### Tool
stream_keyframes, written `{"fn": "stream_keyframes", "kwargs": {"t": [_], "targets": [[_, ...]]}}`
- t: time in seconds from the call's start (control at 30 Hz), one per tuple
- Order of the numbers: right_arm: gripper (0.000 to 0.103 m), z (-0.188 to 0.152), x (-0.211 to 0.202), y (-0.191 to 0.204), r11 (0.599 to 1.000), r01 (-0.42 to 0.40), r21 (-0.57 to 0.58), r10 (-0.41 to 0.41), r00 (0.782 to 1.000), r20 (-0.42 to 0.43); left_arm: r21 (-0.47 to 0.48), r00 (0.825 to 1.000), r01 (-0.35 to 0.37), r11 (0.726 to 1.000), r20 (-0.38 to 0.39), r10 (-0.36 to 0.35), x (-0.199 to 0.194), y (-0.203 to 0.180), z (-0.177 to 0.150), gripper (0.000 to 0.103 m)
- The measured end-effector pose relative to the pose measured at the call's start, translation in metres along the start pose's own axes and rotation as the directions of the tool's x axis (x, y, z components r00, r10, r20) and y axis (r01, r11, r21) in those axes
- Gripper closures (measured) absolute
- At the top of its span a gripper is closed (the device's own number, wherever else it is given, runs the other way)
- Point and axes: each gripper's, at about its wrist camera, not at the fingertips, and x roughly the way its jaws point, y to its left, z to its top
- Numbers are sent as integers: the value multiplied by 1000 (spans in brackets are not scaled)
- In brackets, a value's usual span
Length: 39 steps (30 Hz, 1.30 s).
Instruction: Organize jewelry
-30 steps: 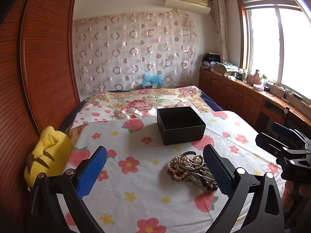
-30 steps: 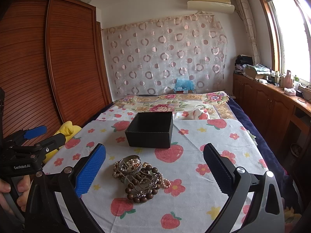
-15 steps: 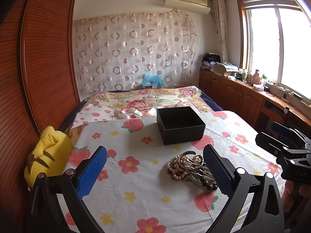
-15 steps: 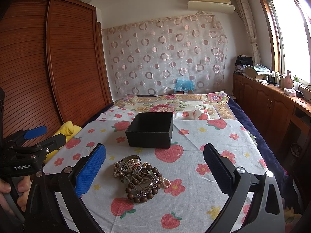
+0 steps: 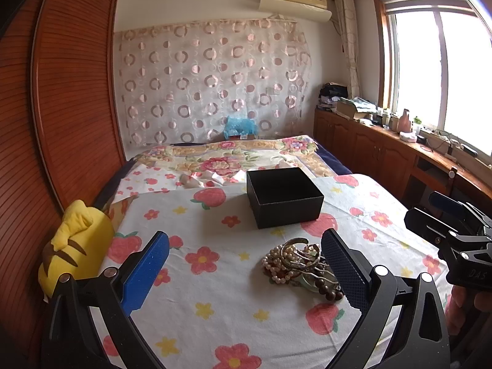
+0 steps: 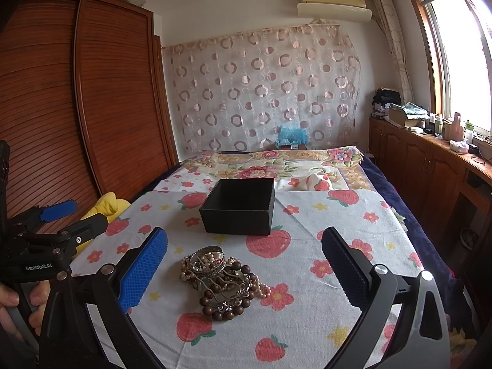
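A tangled pile of jewelry (image 5: 299, 264) lies on the strawberry-print cloth (image 5: 215, 292): pearl strands, metal bangles and a brown bead bracelet; it also shows in the right wrist view (image 6: 221, 276). An open, empty black box (image 5: 284, 196) stands just beyond the pile, also in the right wrist view (image 6: 240, 206). My left gripper (image 5: 246, 273) is open and empty, with the pile near its right finger. My right gripper (image 6: 244, 270) is open and empty, with the pile between its fingers but ahead of them. Each gripper shows at the edge of the other's view.
A yellow plush toy (image 5: 73, 246) sits at the bed's left edge beside the wooden wardrobe (image 5: 67, 98). A floral quilt (image 5: 233, 160) lies beyond the box. Wooden cabinets (image 5: 384, 153) with clutter run under the window on the right.
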Motion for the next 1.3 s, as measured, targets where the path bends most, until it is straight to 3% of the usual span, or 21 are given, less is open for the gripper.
{"fn": "stream_keyframes", "kwargs": {"t": [0.2,0.7,1.03,1.2,1.3], "targets": [[2,-1,1,-1,1000,0,2,0,1000,-6,-1,1000,0,1000,-7,0,-6,-5,9,7],[2,-28,29,-3,1000,-18,-4,18,996,-88,-3,993,45,999,-106,-45,44,0,-29,7],[19,-45,42,-13,999,-33,-14,31,989,-143,50,983,90,995,-168,-80,76,-7,-33,7],[24,-53,51,-17,999,-37,-26,31,983,-178,99,968,134,986,-224,-109,100,-15,-36,7],[24,-57,54,-18,999,-37,-40,29,980,-195,126,950,171,977,-284,-130,119,-24,-40,7]]}}
